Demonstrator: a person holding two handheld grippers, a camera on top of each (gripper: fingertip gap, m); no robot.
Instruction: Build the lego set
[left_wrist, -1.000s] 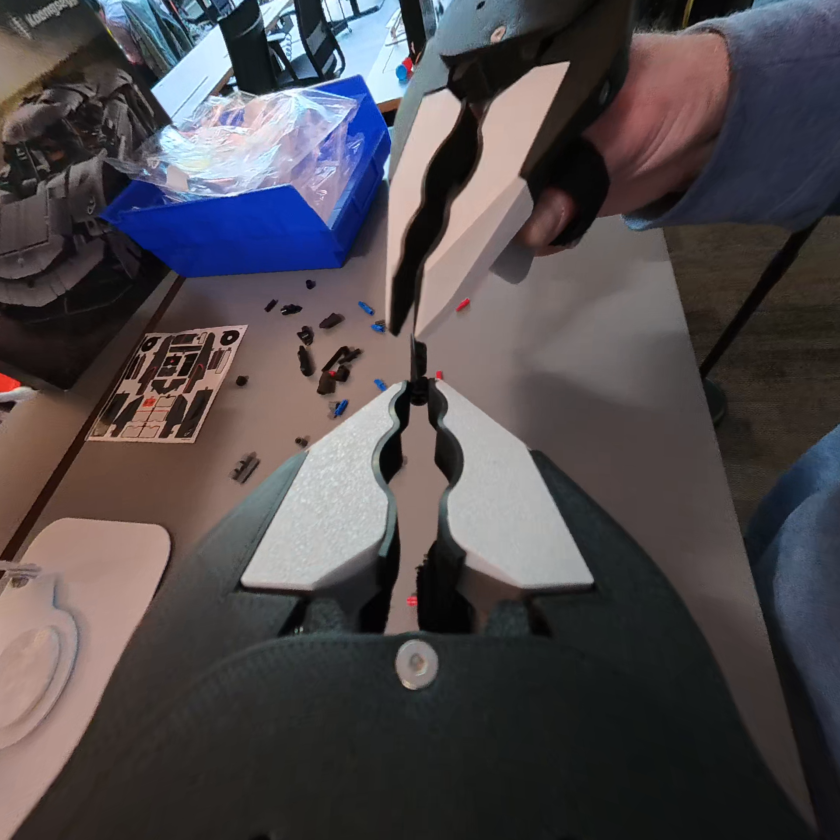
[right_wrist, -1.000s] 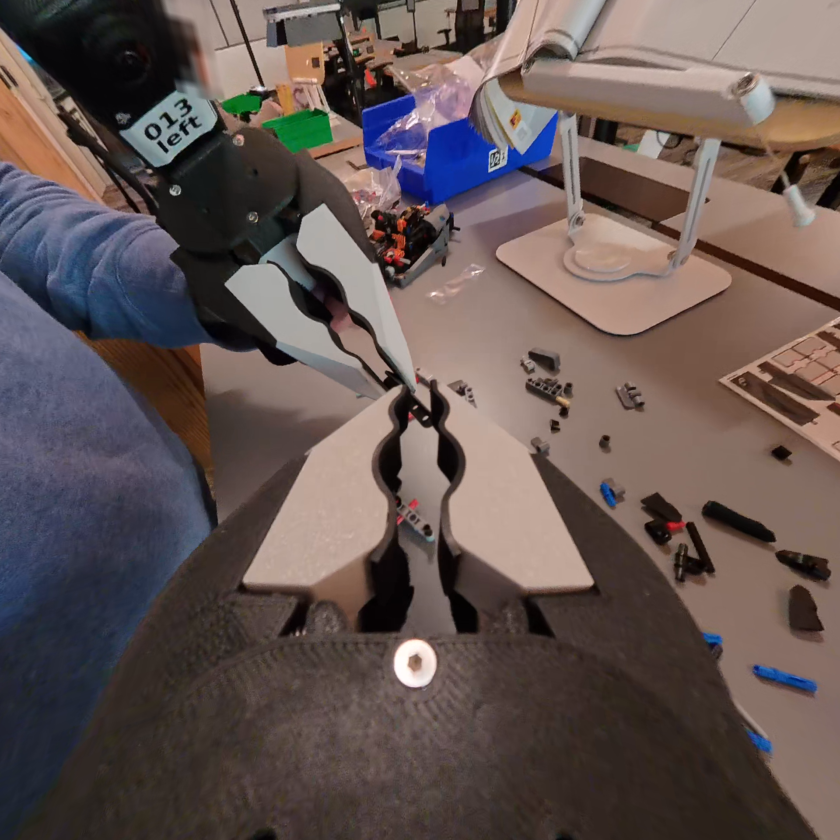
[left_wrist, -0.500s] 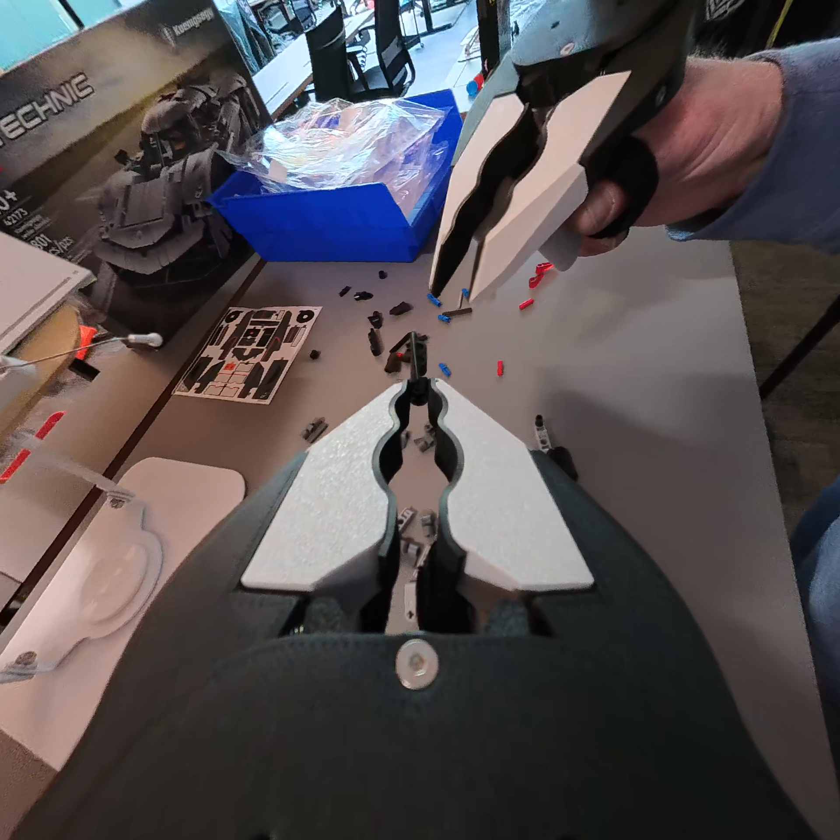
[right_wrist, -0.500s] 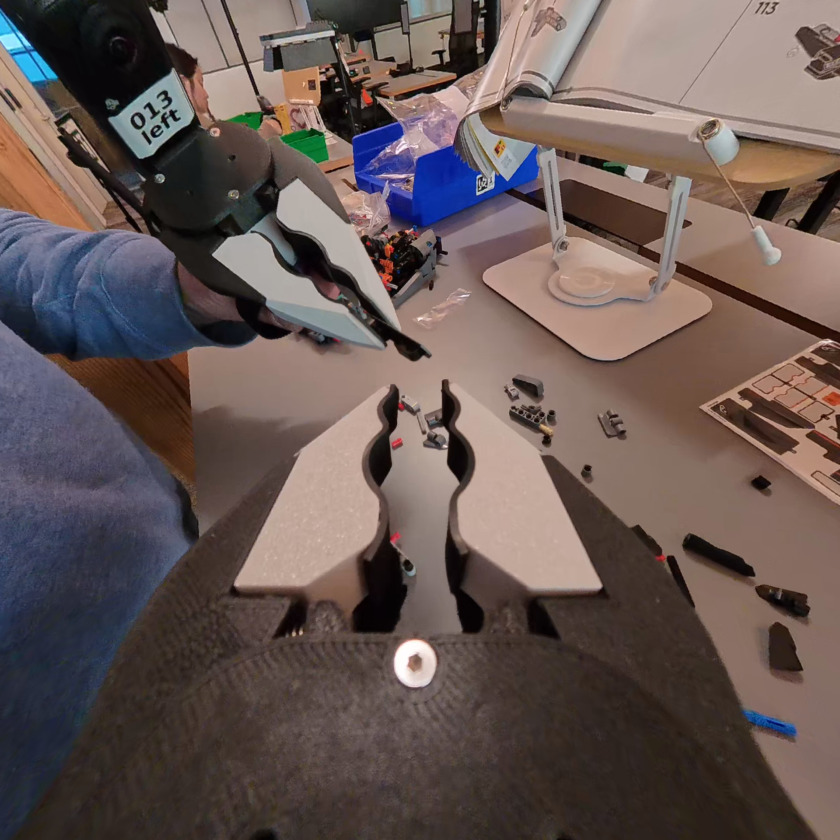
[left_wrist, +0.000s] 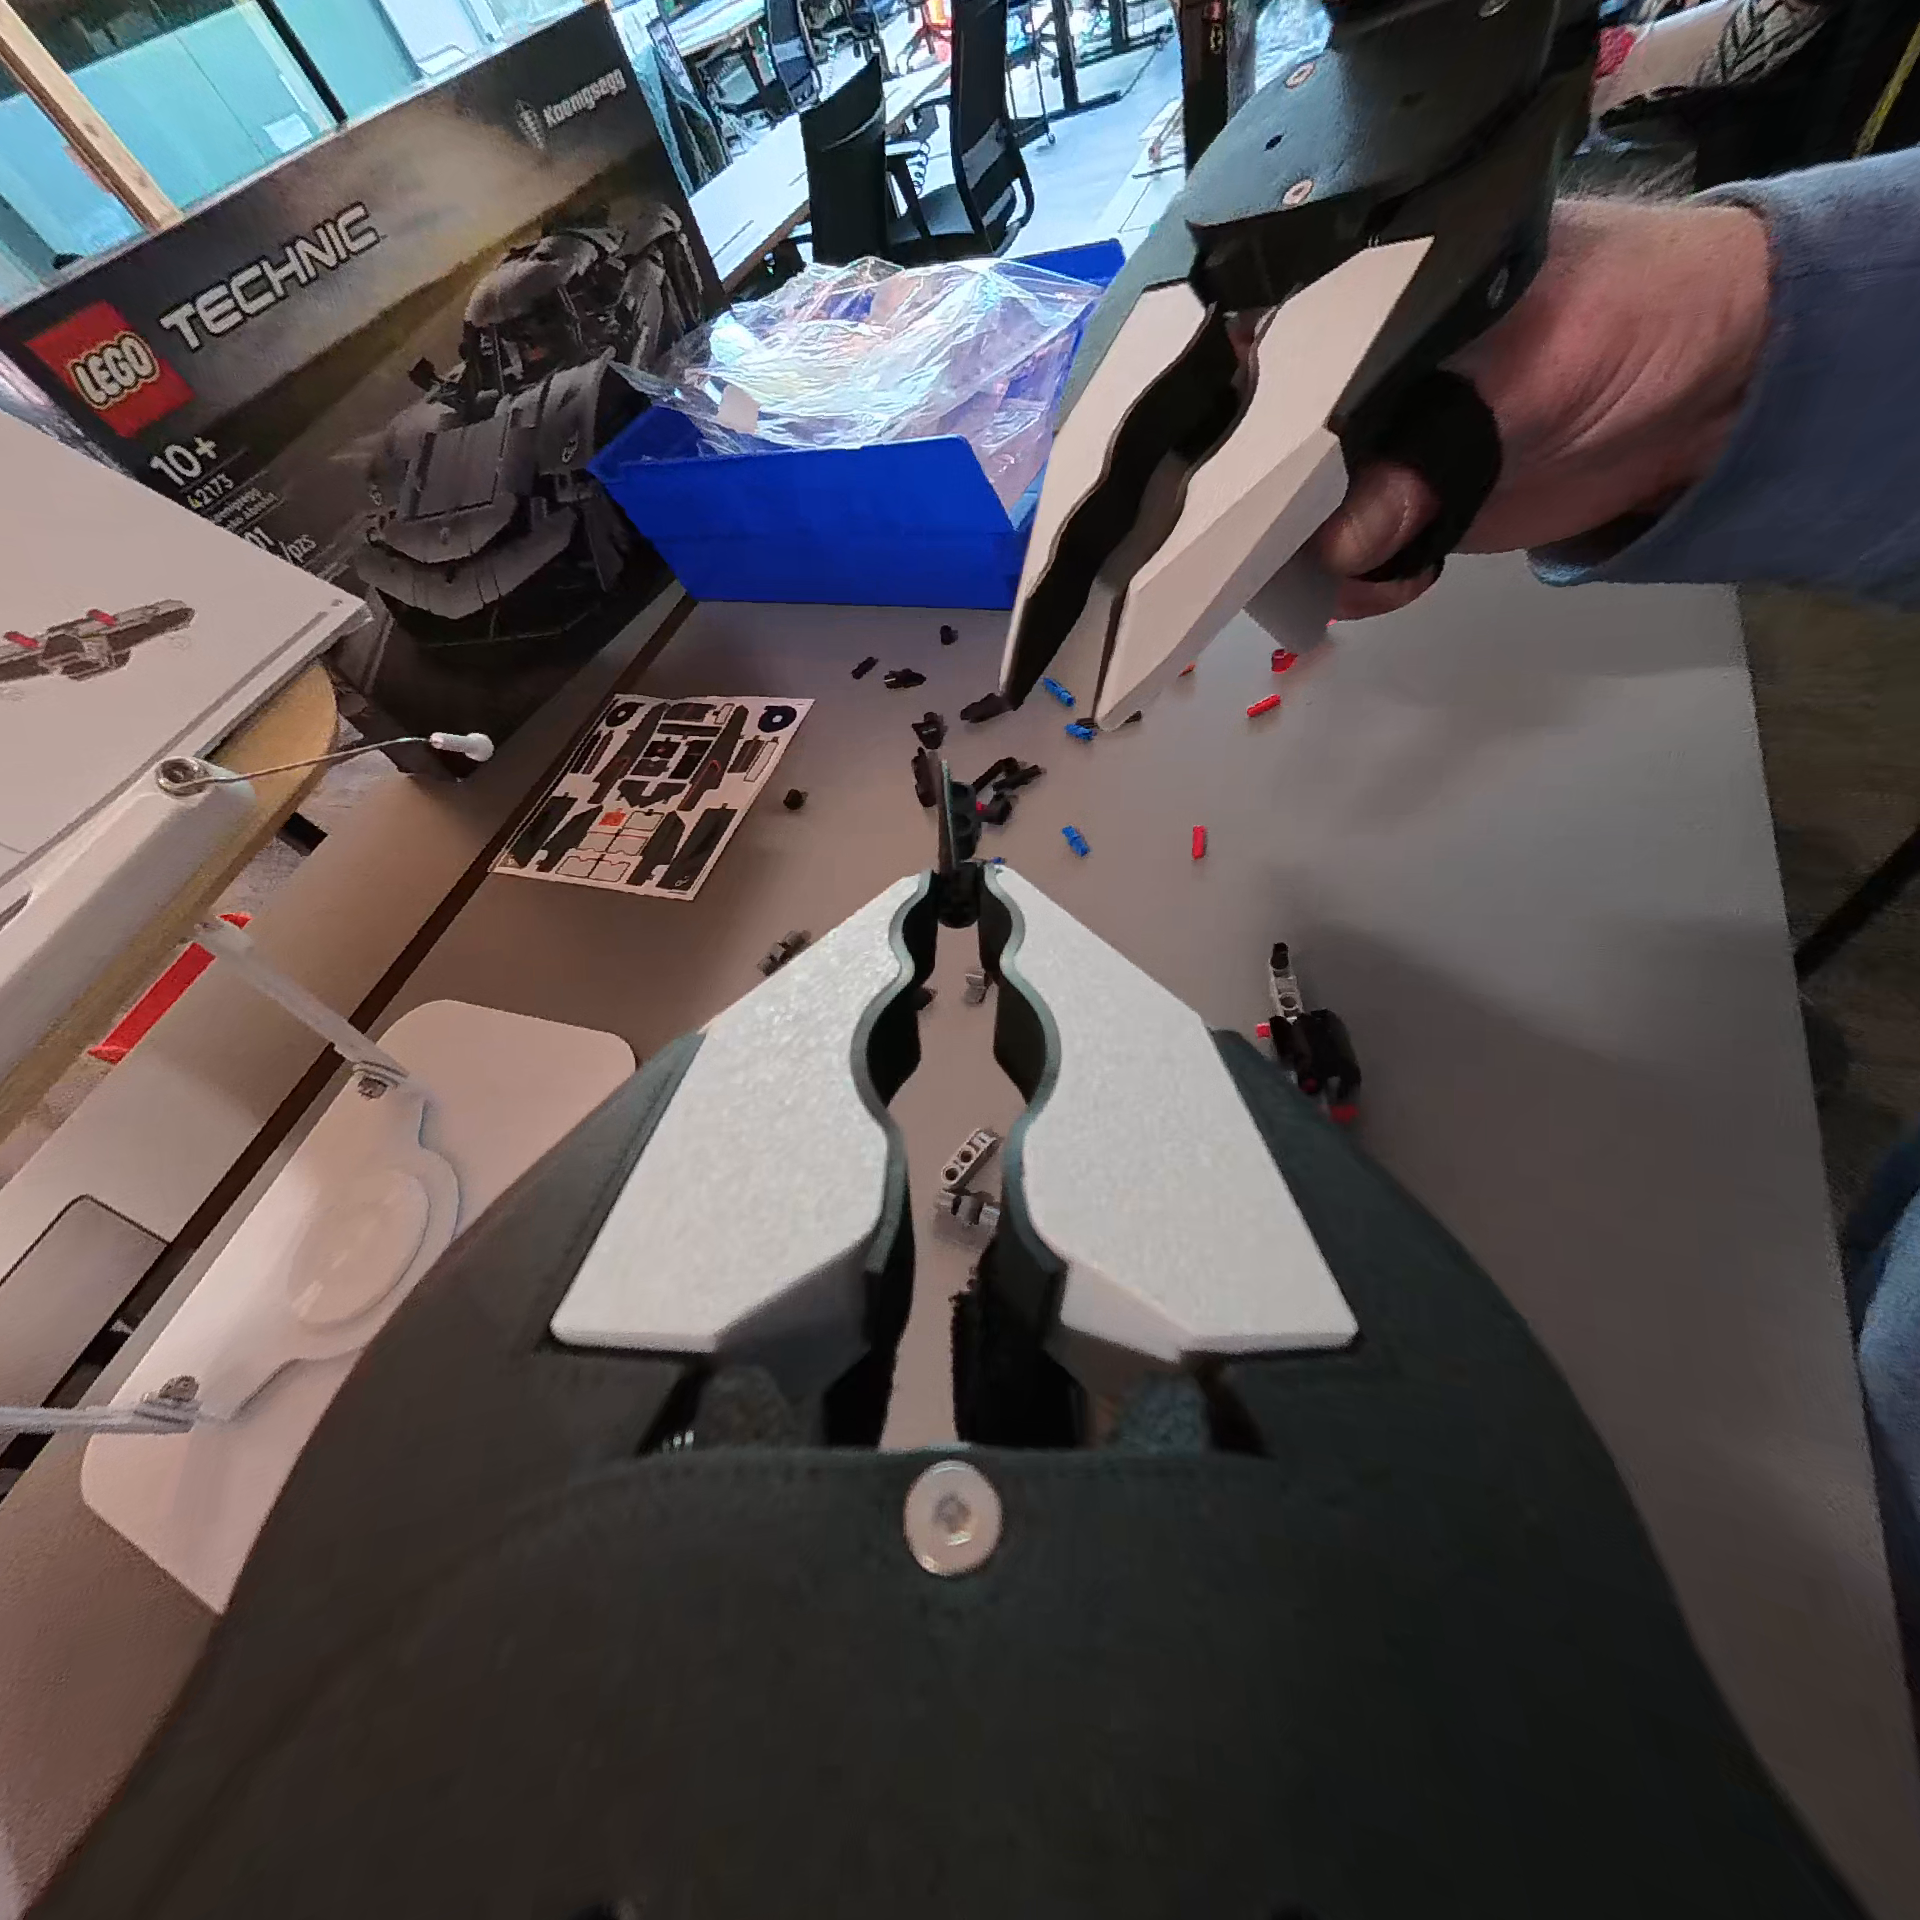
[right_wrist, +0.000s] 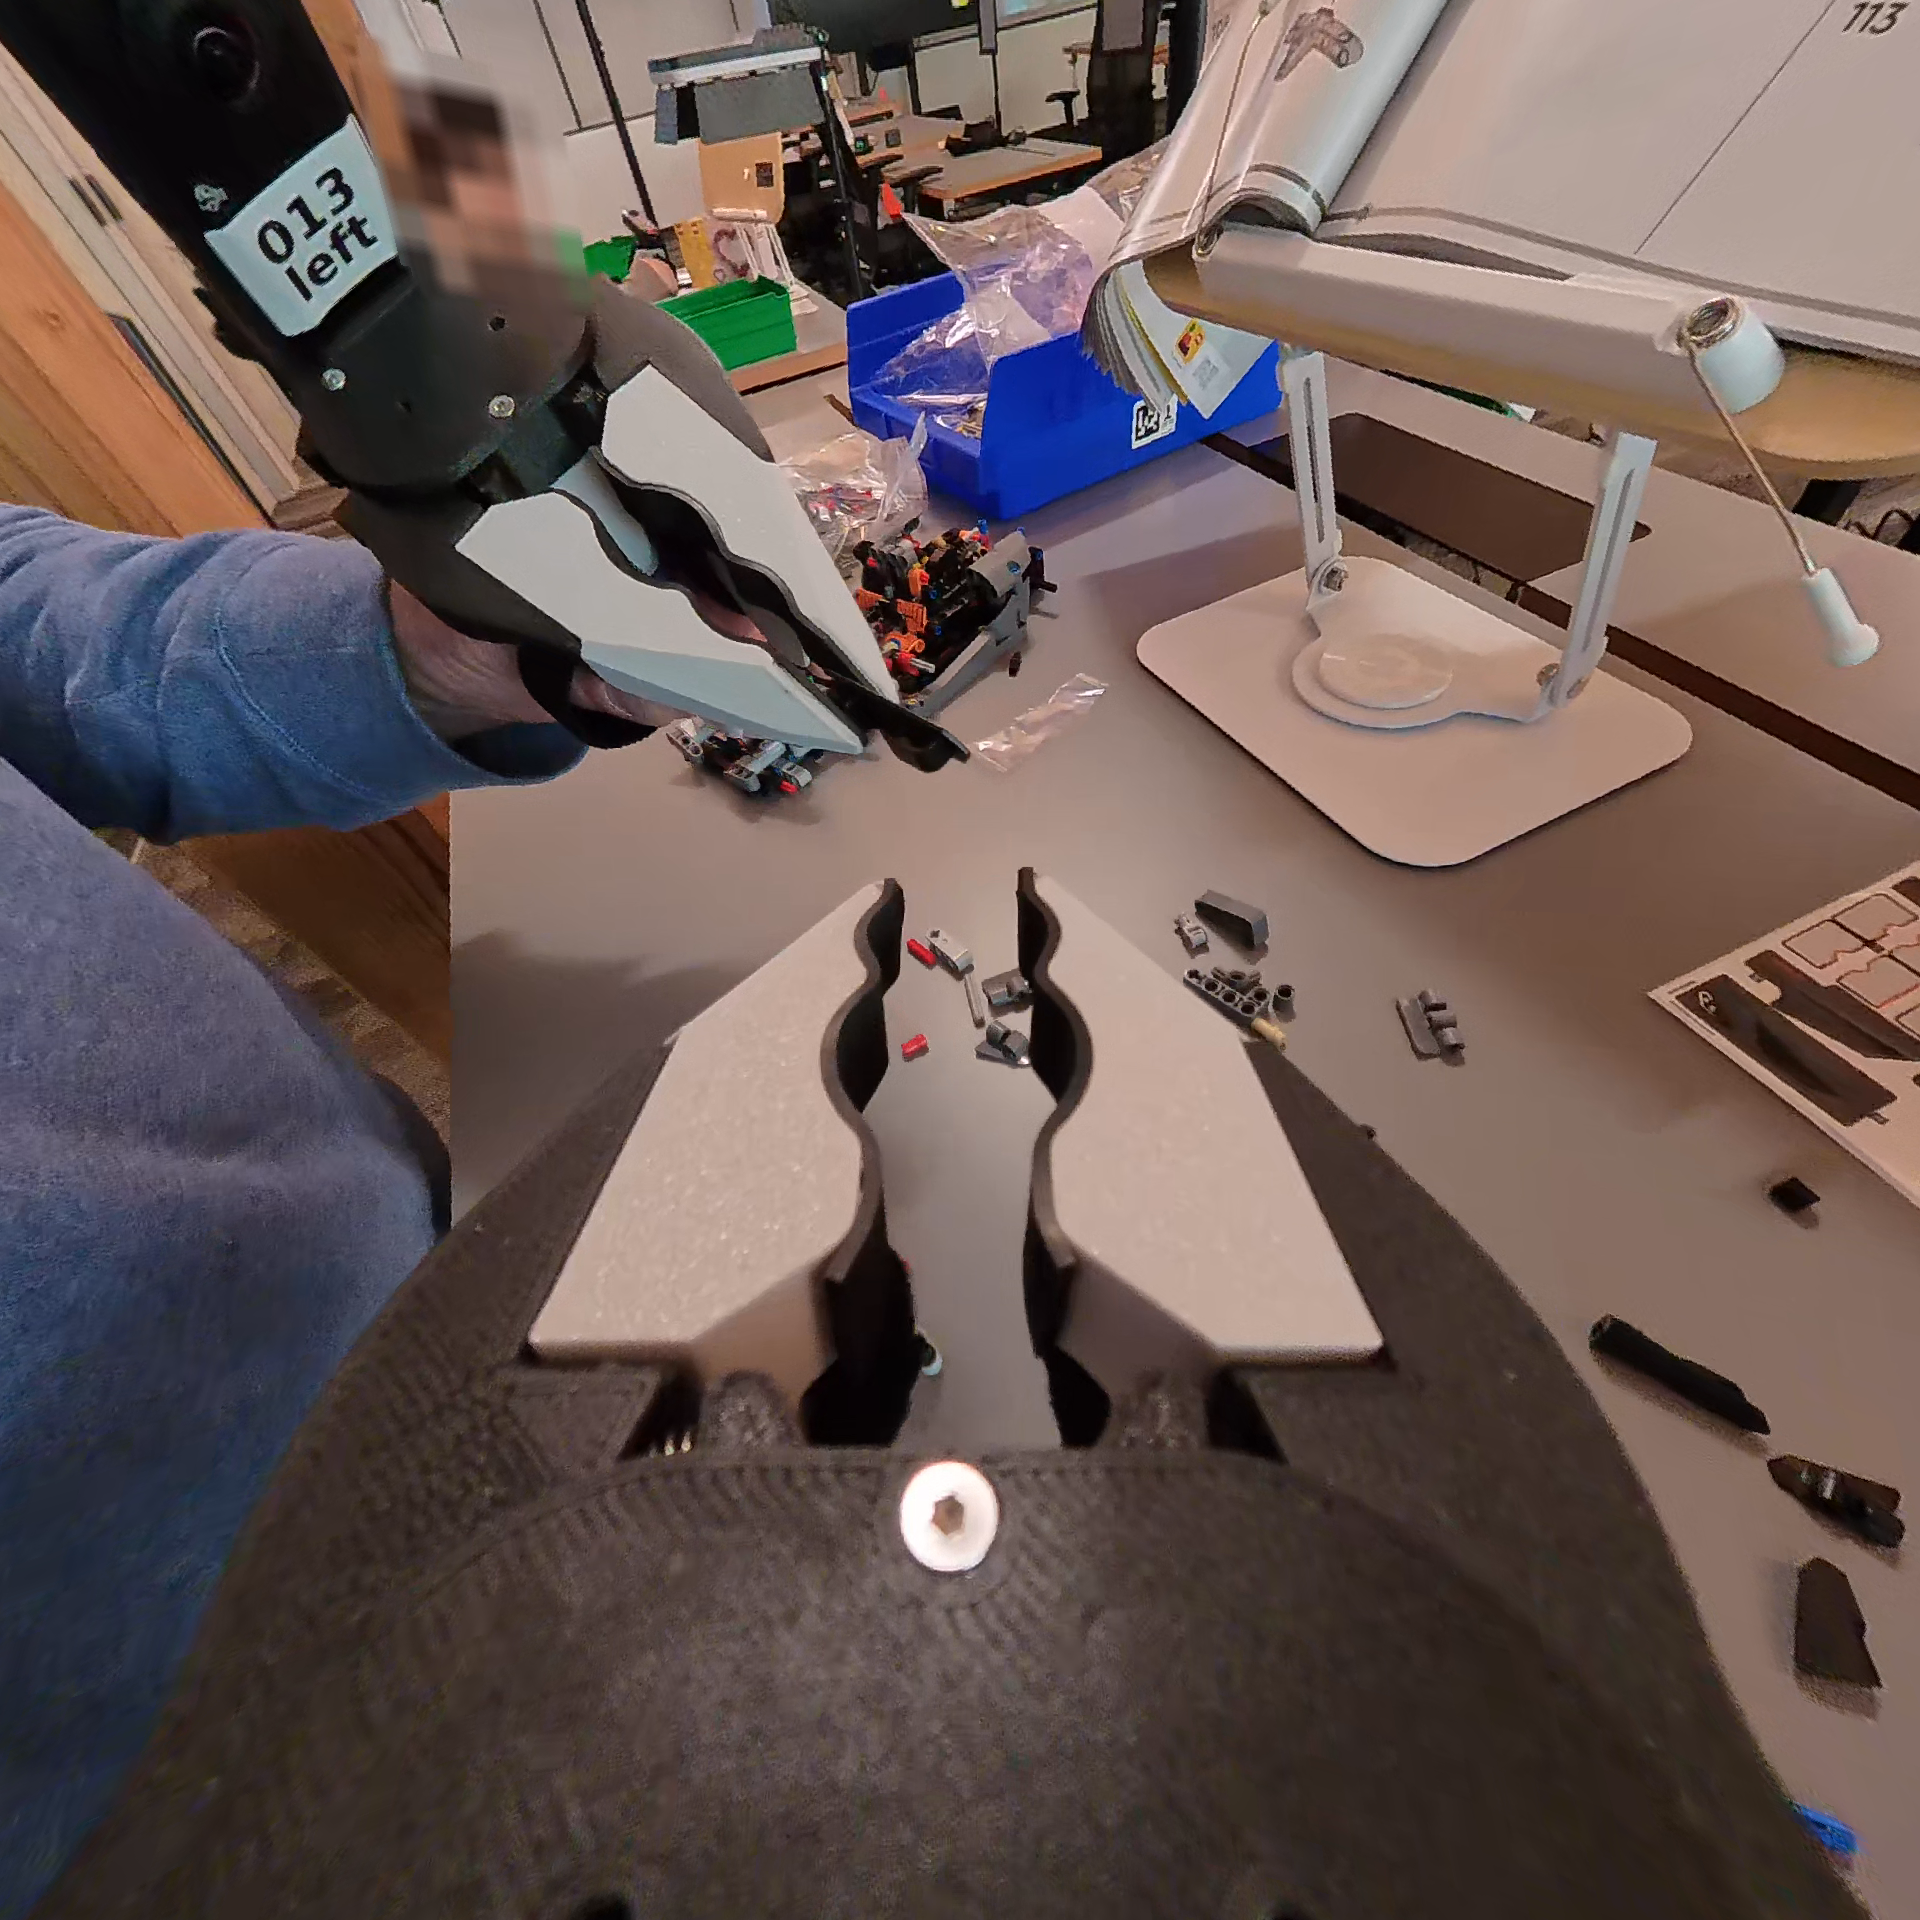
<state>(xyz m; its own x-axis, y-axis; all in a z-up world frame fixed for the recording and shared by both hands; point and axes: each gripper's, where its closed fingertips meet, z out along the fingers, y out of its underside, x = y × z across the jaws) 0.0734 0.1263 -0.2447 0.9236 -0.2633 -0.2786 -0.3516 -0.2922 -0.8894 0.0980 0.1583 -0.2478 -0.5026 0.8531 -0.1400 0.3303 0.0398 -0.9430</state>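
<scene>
Your right hand-held gripper (right_wrist: 956, 894) has let go and pulled back, jaws now spread over loose grey pieces (right_wrist: 987, 987) on the table (right_wrist: 1143, 790). Your left hand-held gripper (left_wrist: 958, 883) pinches the thin black Lego part (left_wrist: 954, 821) upright, ready for joining.

surface: matte grey table (left_wrist: 1455, 935) | on it: blue plastic bin (left_wrist: 831, 520); printed sticker sheet (left_wrist: 655, 795); white stand base (right_wrist: 1455, 727); scattered small black, blue, red bricks (left_wrist: 997, 779)

Matt grey table (left_wrist: 1455, 935), crinkled glossy plastic bag (left_wrist: 883, 343).
</scene>
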